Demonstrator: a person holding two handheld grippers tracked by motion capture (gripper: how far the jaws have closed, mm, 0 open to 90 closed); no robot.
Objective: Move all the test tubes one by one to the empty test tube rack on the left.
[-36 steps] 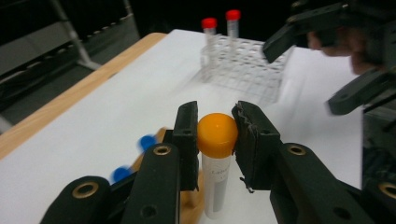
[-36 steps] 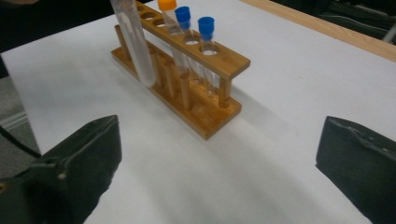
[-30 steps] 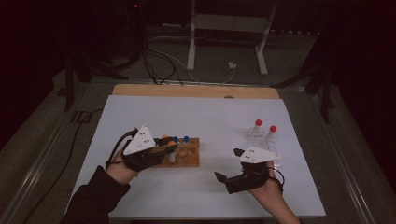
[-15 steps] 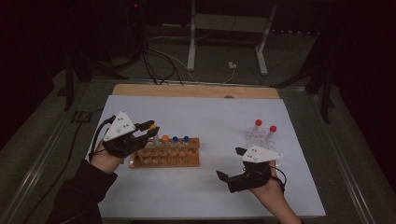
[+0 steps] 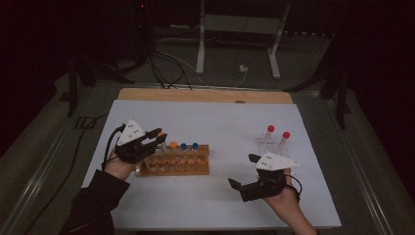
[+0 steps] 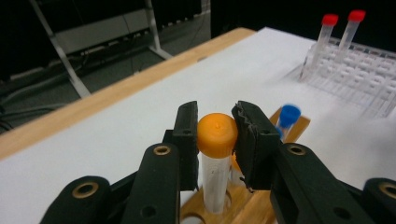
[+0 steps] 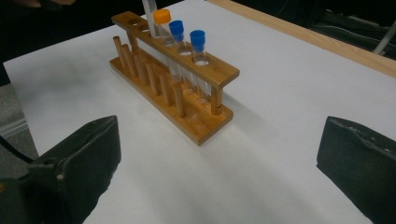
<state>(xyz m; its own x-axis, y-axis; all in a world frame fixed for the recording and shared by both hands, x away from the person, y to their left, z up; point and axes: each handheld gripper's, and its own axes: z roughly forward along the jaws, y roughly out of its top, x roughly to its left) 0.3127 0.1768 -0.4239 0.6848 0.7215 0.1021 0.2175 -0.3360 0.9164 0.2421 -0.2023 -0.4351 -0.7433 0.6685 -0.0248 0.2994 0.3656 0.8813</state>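
A wooden tube rack (image 5: 182, 166) (image 7: 187, 84) stands left of the table's middle. It holds one orange-capped tube (image 5: 173, 145) (image 7: 162, 17) and two blue-capped tubes (image 5: 189, 146) (image 7: 187, 32). My left gripper (image 5: 159, 136) (image 6: 215, 128) is over the rack's left end, shut on the cap of a second orange-capped tube (image 6: 215, 140). That tube stands upright with its lower part inside a hole in the rack's top bar. My right gripper (image 5: 243, 171) (image 7: 224, 154) rests low at the front right, open, with nothing between its jaws, pointing at the rack.
A clear plastic rack (image 5: 268, 147) (image 6: 369, 70) at the right holds two red-capped tubes (image 5: 270, 129) (image 6: 330, 21). The white table top (image 5: 220, 122) ends in a wooden strip (image 5: 205, 95) at the far edge. Cables and a metal stand lie on the floor beyond.
My left gripper carried the orange-capped tube leftward along the wooden rack, then sank a little towards its left end. The right gripper has kept still.
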